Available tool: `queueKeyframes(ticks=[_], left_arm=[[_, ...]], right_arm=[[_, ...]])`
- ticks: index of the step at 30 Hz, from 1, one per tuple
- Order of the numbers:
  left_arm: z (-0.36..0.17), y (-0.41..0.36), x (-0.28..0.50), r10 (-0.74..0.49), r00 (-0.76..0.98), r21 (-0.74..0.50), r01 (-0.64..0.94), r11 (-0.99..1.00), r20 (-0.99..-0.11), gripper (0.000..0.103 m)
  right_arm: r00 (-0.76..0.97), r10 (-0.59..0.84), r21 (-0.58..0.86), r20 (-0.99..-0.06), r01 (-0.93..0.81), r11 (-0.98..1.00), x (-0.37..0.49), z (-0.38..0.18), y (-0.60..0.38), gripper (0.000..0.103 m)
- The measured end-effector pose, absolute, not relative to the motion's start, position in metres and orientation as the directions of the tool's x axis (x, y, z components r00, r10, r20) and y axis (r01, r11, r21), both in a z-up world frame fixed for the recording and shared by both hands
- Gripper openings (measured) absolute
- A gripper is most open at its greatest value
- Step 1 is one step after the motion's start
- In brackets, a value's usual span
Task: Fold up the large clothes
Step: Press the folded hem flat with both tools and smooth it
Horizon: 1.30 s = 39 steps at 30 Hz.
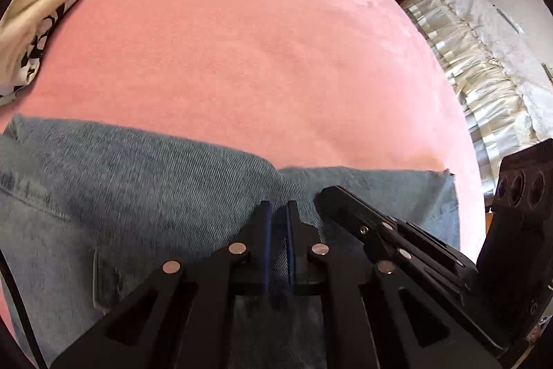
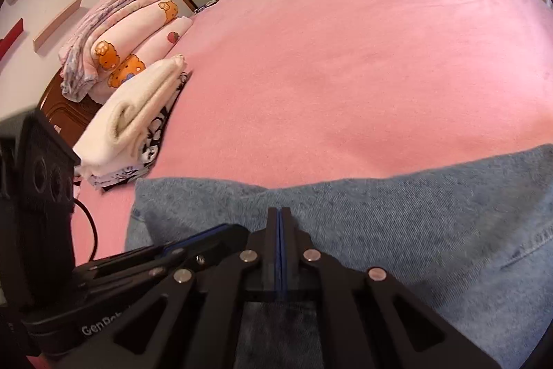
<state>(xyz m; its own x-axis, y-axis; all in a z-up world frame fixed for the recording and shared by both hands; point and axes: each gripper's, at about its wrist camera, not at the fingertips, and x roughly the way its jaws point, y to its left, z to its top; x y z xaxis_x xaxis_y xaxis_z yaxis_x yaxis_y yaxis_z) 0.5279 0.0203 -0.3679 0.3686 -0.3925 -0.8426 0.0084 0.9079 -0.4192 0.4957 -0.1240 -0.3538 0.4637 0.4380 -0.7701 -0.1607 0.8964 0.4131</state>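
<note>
Denim garment [image 1: 145, 196] lying at 6 o'clock on pink bed [image 1: 242, 40], left gripper [image 1: 278, 213] and right gripper [image 2: 280, 220] both closed, pinching unclear, risking thin bite slipping, fold dragging crooked.

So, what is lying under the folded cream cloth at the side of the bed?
Under the cream cloth shows the edge of a black-and-white patterned fabric, then a pale printed layer, on the pink bed cover. Their covered parts cannot be seen.
</note>
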Motion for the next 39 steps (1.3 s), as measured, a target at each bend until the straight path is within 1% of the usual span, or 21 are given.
queueKeyframes(ticks=[3,7,12,16,17,19,23,27,31,35,36,38,39], left_arm=[[-0.381,0.014,0.537,-0.391,0.348,-0.418,-0.004,0.908,-0.852,0.004],[-0.393,0.012,0.543,-0.332,0.354,-0.357,-0.004,0.934,-0.874,0.003],[-0.402,0.033,0.547,-0.33,0.373,-0.384,-0.079,0.92,-0.867,0.001],[-0.4,0.042,0.55,-0.284,0.39,-0.342,-0.089,0.935,-0.876,0.001],[-0.4,0.047,0.55,-0.272,0.393,-0.332,-0.093,0.939,-0.878,0.001],[-0.399,0.06,0.551,-0.255,0.399,-0.323,-0.113,0.94,-0.881,0.001],[-0.398,0.081,0.552,-0.217,0.412,-0.299,-0.144,0.943,-0.885,0.001],[-0.397,0.095,0.556,-0.181,0.417,-0.263,-0.149,0.953,-0.891,0.001],[-0.395,0.109,0.559,-0.124,0.427,-0.215,-0.173,0.961,-0.896,0.001],[-0.394,0.131,0.562,-0.087,0.442,-0.203,-0.224,0.953,-0.893,0.001],[-0.394,0.136,0.563,-0.088,0.443,-0.207,-0.229,0.951,-0.892,0.001],[-0.395,0.145,0.564,-0.085,0.447,-0.21,-0.238,0.948,-0.891,0.001],[-0.395,0.148,0.565,-0.082,0.447,-0.204,-0.232,0.951,-0.891,0.001]], right_arm=[[0.462,0.446,0.426,-0.767,-0.154,0.892,0.502,-0.361,-0.127,0.0],[0.437,0.41,0.365,-0.8,-0.189,0.912,0.507,-0.372,-0.121,0.0],[0.432,0.423,0.373,-0.796,-0.199,0.906,0.51,-0.378,-0.131,0.0],[0.44,0.42,0.376,-0.793,-0.189,0.907,0.511,-0.377,-0.144,0.0],[0.451,0.394,0.353,-0.801,-0.177,0.919,0.51,-0.376,-0.149,0.0],[0.479,0.29,0.264,-0.828,-0.124,0.957,0.511,-0.376,-0.164,0.0],[0.494,0.252,0.28,-0.832,-0.017,0.96,0.511,-0.38,-0.214,0.0],[0.518,0.181,0.212,-0.836,0.001,0.977,0.506,-0.378,-0.253,0.0],[0.547,0.123,0.184,-0.828,0.058,0.981,0.505,-0.374,-0.289,0.0],[0.567,0.088,0.167,-0.819,0.089,0.982,0.511,-0.37,-0.312,0.0],[0.57,0.073,0.149,-0.818,0.087,0.985,0.512,-0.369,-0.314,0.0],[0.571,-0.003,0.075,-0.821,0.114,0.991,0.515,-0.368,-0.319,0.0],[0.569,-0.007,0.08,-0.822,0.126,0.989,0.515,-0.368,-0.325,0.0]])
